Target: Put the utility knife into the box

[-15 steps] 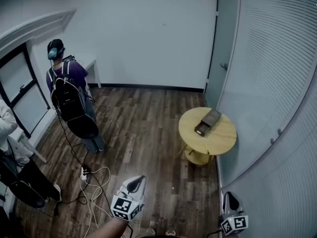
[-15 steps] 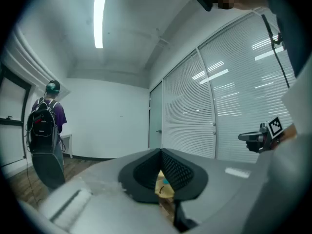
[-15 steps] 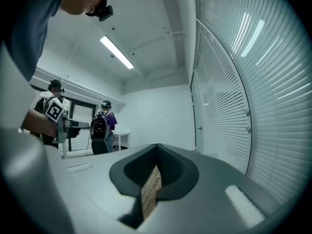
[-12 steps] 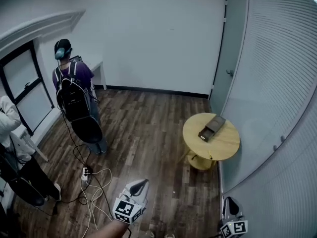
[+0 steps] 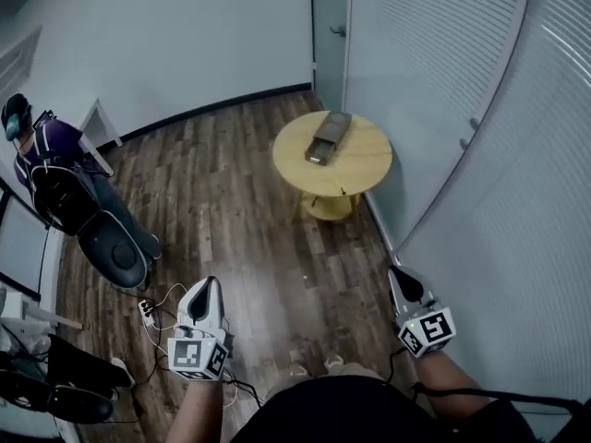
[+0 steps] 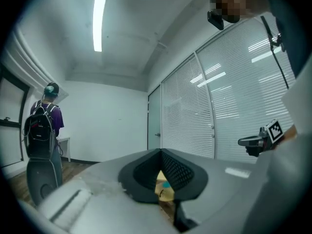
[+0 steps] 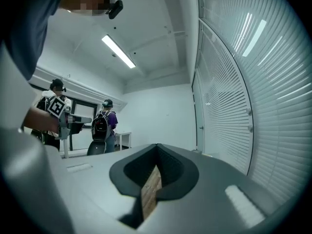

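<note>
As seen from the head view, floor (image 5: 240, 210): dark wood planks, running from the white wall to the slatted partition.
Partition (image 5: 443, 72): pale horizontal slats, closing off the right side of the room.
Bystander (image 5: 51, 150): at the far left, back turned, in a purple top with a dark backpack (image 5: 65, 187); well apart from the table.
Table (image 5: 365, 160): round, yellow top, standing near the partition and well ahead of both grippers.
Box (image 5: 328, 137): long and dark, lying on the far half of the table top, its near end open like a pulled drawer.
Left gripper (image 5: 214, 282): held level, low at the person's left; its own view shows the jaw tips (image 6: 160, 152) met, nothing between them, with the table seen beyond.
Right gripper (image 5: 395, 270): held level, low beside the partition; jaw tips (image 7: 157, 147) met, nothing held.
Utility knife: not made out for certain; only a thin dark mark (image 5: 339, 190) shows at the table's near edge, too small to identify.
</note>
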